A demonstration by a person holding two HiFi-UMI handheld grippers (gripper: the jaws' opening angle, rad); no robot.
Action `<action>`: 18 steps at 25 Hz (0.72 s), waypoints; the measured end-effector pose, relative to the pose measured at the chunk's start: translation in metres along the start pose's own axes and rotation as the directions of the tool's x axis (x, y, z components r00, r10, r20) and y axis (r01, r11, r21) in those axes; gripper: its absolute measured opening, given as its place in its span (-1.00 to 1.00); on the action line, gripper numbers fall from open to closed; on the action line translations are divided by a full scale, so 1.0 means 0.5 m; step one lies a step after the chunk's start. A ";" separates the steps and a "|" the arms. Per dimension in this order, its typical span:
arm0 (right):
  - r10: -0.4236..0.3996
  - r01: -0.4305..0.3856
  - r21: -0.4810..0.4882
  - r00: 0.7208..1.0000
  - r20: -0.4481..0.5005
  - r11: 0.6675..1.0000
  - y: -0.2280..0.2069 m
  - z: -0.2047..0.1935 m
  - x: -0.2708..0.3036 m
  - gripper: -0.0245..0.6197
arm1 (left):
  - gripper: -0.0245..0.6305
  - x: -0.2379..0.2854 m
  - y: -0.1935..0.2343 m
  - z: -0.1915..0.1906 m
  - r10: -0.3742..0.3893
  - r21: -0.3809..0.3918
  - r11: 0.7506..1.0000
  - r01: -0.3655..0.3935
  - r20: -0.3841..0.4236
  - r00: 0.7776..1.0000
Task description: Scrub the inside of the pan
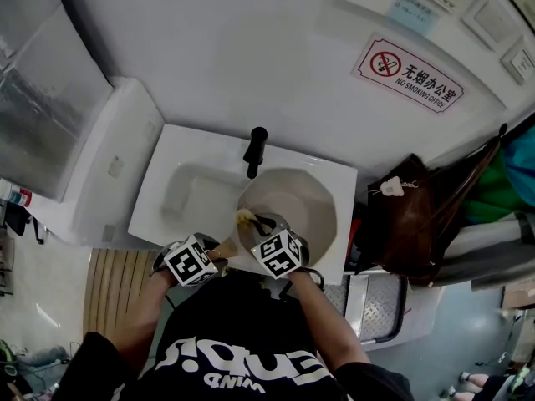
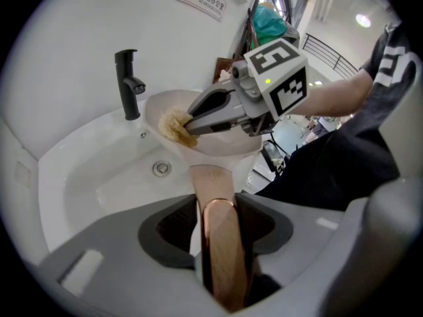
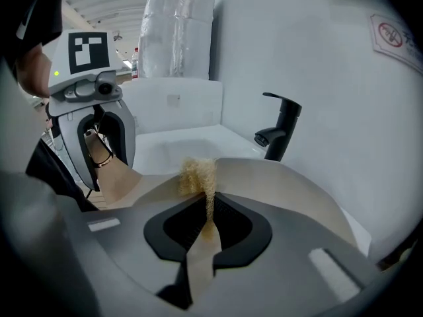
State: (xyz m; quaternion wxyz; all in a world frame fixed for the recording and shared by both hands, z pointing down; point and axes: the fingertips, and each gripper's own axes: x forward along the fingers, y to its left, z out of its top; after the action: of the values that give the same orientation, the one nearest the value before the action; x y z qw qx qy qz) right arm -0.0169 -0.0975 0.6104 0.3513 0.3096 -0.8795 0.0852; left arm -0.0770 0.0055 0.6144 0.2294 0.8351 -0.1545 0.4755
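Pan [image 1: 292,199]: cream-coloured, over the right part of the white sink [image 1: 180,192]. Its far-left rim sits close under the black faucet [image 1: 255,150]. The wooden handle [image 2: 213,183], with a copper band, runs from the pan's near-left side back toward the person.

Left gripper [image 2: 217,211]: at near left. Both jaws are clamped on the wooden handle, one on each side, with the handle's end between them. From the right gripper view it stands at far left, with the marker cube on top.

Right gripper [image 3: 208,213]: just right of the left one in the head view, with the nose reaching into the pan. The jaws are pinched together on a thin tail of the scrubber [image 3: 198,172], a pale yellow fibrous tuft. The tuft sticks out past the fingertips.

Scrubber position: against the pan's inner wall at the near-left side, close to the rim and near where the handle joins. The left gripper view shows it bunched on the cream surface at the jaw tips.

Drain [image 2: 161,168]: visible in the basin, left of the pan.

Surroundings: a no-smoking sign [image 1: 408,73] on the far wall and a brown bag [image 1: 410,215] right of the sink.
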 end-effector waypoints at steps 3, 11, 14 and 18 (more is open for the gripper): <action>0.006 -0.006 -0.009 1.000 -0.010 1.000 -0.008 0.004 0.012 -0.80 | -0.39 0.000 0.001 -0.002 0.000 -0.003 1.000 0.000 -0.005 1.000; -0.022 0.020 -0.046 0.999 -0.039 0.999 -0.060 0.031 0.050 -0.80 | -0.39 0.000 0.002 -0.003 -0.006 -0.003 1.000 0.006 -0.011 1.000; -0.038 0.035 -0.060 0.997 -0.062 0.998 -0.088 0.037 0.065 -0.80 | -0.39 0.001 0.000 -0.002 -0.009 -0.005 1.000 0.009 -0.015 1.000; -0.067 0.061 -0.073 0.994 -0.082 0.995 -0.130 0.038 0.077 -0.80 | -0.39 0.002 0.001 -0.005 -0.015 -0.008 1.000 0.014 -0.020 1.000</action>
State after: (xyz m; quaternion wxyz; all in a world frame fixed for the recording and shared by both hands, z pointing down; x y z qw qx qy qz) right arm -0.0099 -0.1748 0.6175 0.4016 0.3212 -0.8558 0.0557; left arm -0.0786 0.0063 0.6163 0.2375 0.8305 -0.1479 0.4816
